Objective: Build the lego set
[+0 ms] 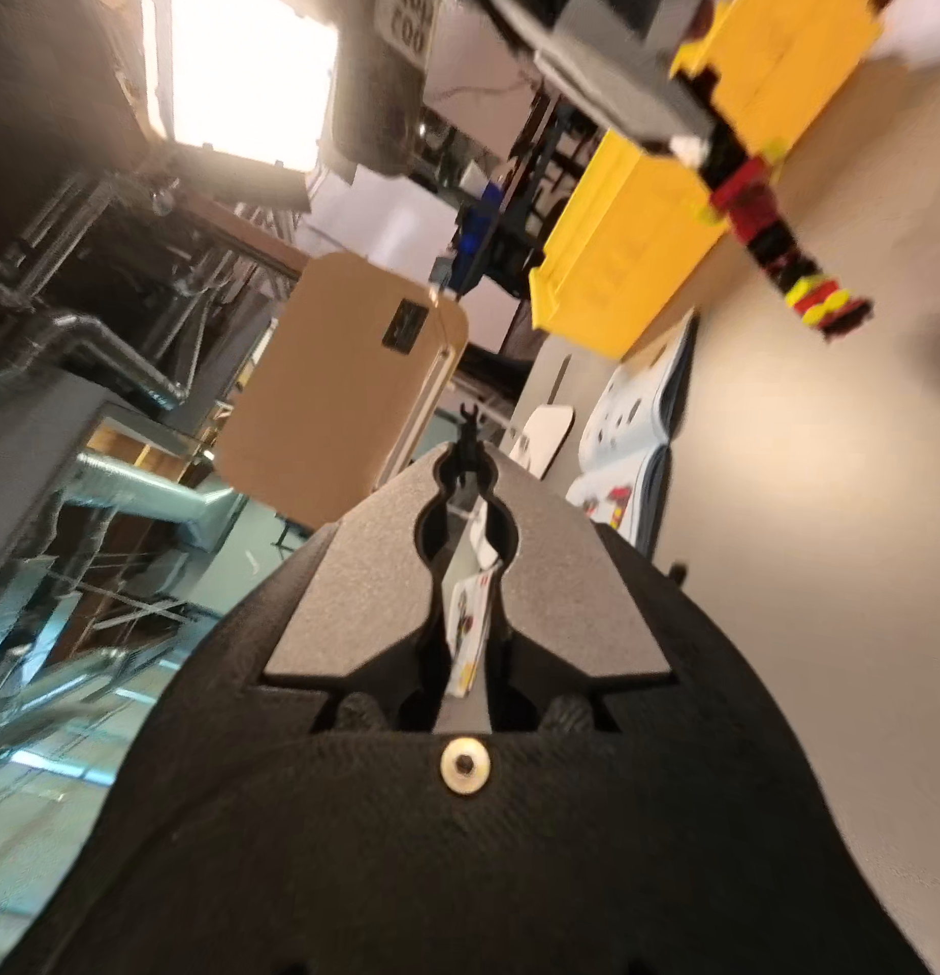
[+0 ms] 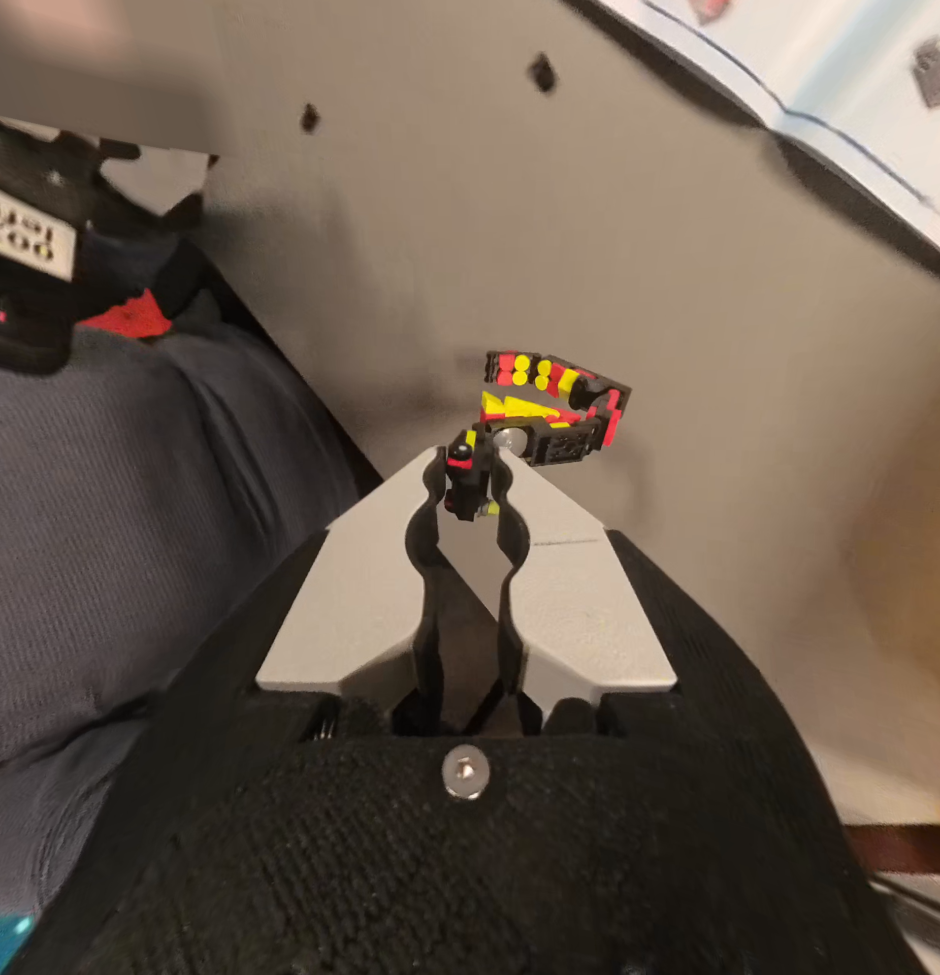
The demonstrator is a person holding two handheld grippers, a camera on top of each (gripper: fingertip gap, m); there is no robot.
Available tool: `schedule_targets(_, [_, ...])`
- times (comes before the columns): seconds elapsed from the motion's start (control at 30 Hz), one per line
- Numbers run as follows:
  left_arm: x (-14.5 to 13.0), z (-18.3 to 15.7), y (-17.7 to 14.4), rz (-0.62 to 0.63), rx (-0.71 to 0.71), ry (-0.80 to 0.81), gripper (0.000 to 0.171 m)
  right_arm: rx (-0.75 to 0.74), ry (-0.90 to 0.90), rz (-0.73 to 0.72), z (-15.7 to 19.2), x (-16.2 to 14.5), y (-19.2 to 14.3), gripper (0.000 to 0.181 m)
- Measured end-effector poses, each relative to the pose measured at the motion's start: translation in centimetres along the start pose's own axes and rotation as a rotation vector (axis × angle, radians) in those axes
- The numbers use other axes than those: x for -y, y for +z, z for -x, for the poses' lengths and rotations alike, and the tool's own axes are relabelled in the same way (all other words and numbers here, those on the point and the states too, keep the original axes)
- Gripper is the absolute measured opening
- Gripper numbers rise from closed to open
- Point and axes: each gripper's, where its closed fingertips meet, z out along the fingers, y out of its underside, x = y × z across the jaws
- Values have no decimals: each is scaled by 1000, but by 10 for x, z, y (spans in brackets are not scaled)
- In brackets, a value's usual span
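I have the right gripper (image 2: pixel 467 477) clenched on the black stem of the lego model (image 2: pixel 554 409), a red, yellow and black assembly that curls out beyond the tips, lifted clear of the bench (image 2: pixel 668 264). I judge I hold it by that end so the rest stays exposed for adding parts. The left gripper (image 1: pixel 467 459) is pinched on a small black piece (image 1: pixel 468 430) poking past its tips, raised and tilted, likely ready to bring across to the model. In the left wrist view the model (image 1: pixel 763 232) hangs at upper right. The pale bench carries 2 yellow bins (image 1: pixel 615 248), an open instruction booklet (image 1: pixel 631 438) and a white card (image 1: pixel 544 438); ductwork and shelving blur behind
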Motion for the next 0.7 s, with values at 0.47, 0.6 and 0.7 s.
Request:
schedule_targets(0.47, [21,-117,87,57,-228,155,5,-10,241,-127,-50,4,0,15])
schedule_targets(0.6, [17,-132,96,75,-289,144,5,20,271,-165,-55,8,2,15])
schedule_targets(0.7, [18,-141,99,61,-312,180,5,50,307,-216,-60,12,1,15])
